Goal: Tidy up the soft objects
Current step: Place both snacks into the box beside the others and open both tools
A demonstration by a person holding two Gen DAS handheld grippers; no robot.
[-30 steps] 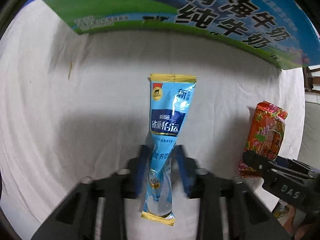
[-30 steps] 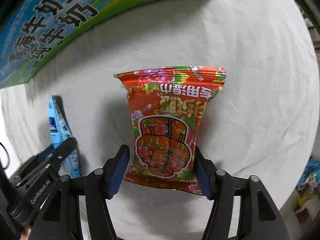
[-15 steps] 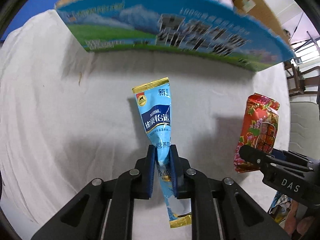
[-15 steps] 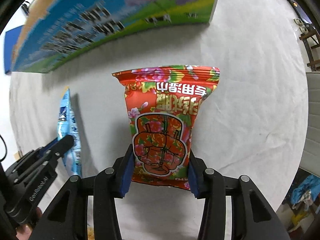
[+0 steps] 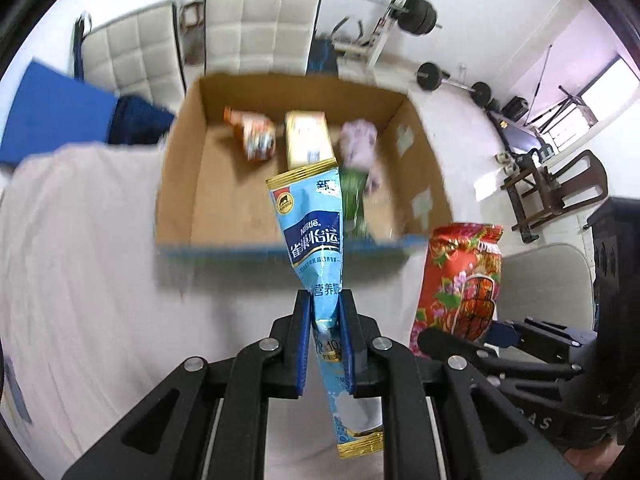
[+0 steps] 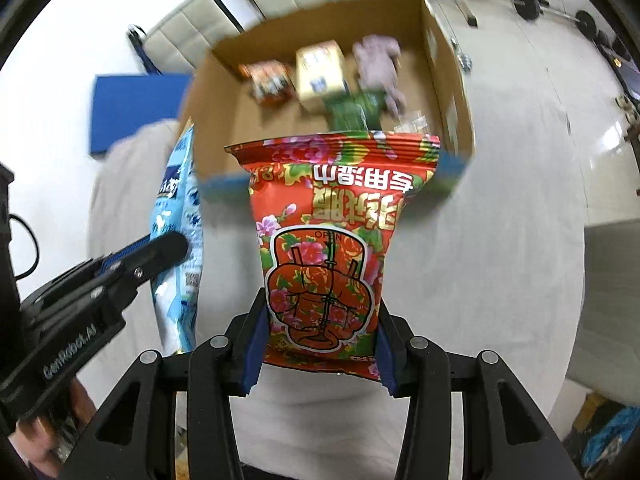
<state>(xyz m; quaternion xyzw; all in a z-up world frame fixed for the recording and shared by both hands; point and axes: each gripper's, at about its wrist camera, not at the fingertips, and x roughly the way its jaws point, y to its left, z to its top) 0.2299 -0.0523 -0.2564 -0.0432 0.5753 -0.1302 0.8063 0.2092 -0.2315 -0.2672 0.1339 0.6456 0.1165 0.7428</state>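
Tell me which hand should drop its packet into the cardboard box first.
Probably left. The left gripper pinches the blue sachet with its top already overlapping the cardboard box opening. The right gripper holds the red packet just as ready, so the margin is small.

The blue stick sachet is showing "Nestlé" above "雀巢怡运", with "新" near its gold top seal and "营养" lower down. The red floral snack bag is carrying the word "OPEN" over an arrow, its large yellow Chinese characters appearing upside down. The side of the left gripper is reading "GenRobot.AI".
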